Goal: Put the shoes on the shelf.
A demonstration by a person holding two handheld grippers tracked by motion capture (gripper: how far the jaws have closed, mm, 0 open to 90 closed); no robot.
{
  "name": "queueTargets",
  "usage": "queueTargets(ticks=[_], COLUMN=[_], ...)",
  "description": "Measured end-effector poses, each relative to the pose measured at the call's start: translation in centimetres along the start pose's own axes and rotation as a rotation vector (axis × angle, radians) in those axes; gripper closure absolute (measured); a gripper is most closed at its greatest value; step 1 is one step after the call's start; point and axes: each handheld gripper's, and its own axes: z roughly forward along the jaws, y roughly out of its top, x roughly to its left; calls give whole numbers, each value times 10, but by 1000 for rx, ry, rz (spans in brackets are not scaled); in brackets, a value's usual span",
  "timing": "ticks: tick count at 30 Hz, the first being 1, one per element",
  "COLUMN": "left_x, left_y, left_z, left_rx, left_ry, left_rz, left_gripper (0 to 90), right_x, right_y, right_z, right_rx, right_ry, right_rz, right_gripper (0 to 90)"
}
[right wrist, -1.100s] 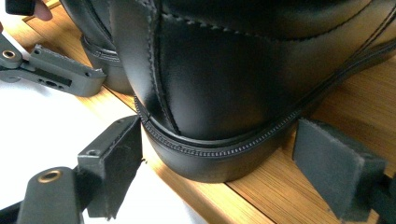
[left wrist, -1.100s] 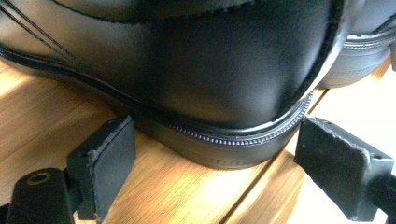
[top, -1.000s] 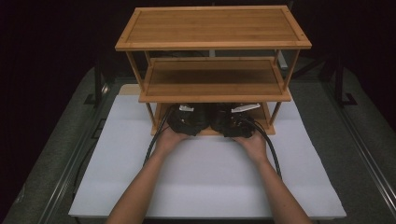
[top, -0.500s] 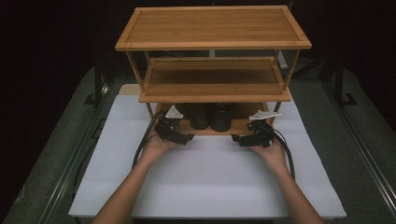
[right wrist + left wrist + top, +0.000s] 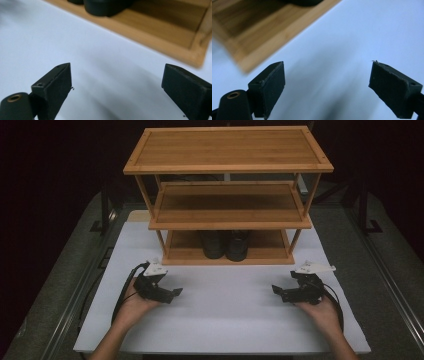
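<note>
A white board [image 5: 225, 320] is laid across the grey table [image 5: 385, 270], and at its 12 o'clock edge a three-tier wooden rack [image 5: 227, 150] is set. On the lowest shelf [image 5: 180, 252] of the rack, near its middle, a pair of black shoes [image 5: 225, 245] is placed side by side, toes toward the person; the shoes are well apart from both grippers. In the left gripper view the shelf's front rail [image 5: 274, 32] is seen at 10 o'clock, with a dark shoe edge [image 5: 302, 2] at 12 o'clock. In the right gripper view the shoe toes [image 5: 105, 7] are seen at 12 o'clock.

The left gripper [image 5: 172, 294] is held over the board at 8 o'clock of the rack, pointed toward 3 o'clock. Its jaws are spread wide, with nothing but white board between them.

The right gripper [image 5: 276, 291] is held at 4 o'clock of the rack, pointed toward 9 o'clock. Its jaws have just been opening and are spread wide, with nothing between them.
</note>
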Motion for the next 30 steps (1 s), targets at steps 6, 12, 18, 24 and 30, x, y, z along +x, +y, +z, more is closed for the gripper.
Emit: queueTargets(ticks=[6,12,18,24,30], left_x=[1,1,0,-1,0], left_y=[-39,-74,-92,-100,-102], left_z=[-26,-41,-49,-51,-50], left_rx=[28,64,58,36,35], left_ry=[55,82,92,105,105], left_rz=[-31,-71,-105,-124,-133], left_gripper=[129,128,118,71,14], right_x=[4,1,-2,-6,-15], right_y=[-26,-47,-62,-69,-75], right_z=[-21,-36,-46,-51,-50], right_rx=[24,54,80,96,117], right_ry=[-57,-96,-154,-184,-170], right_rz=[-14,-5,-12,-10,53], right_gripper=[88,88,88,88,55])
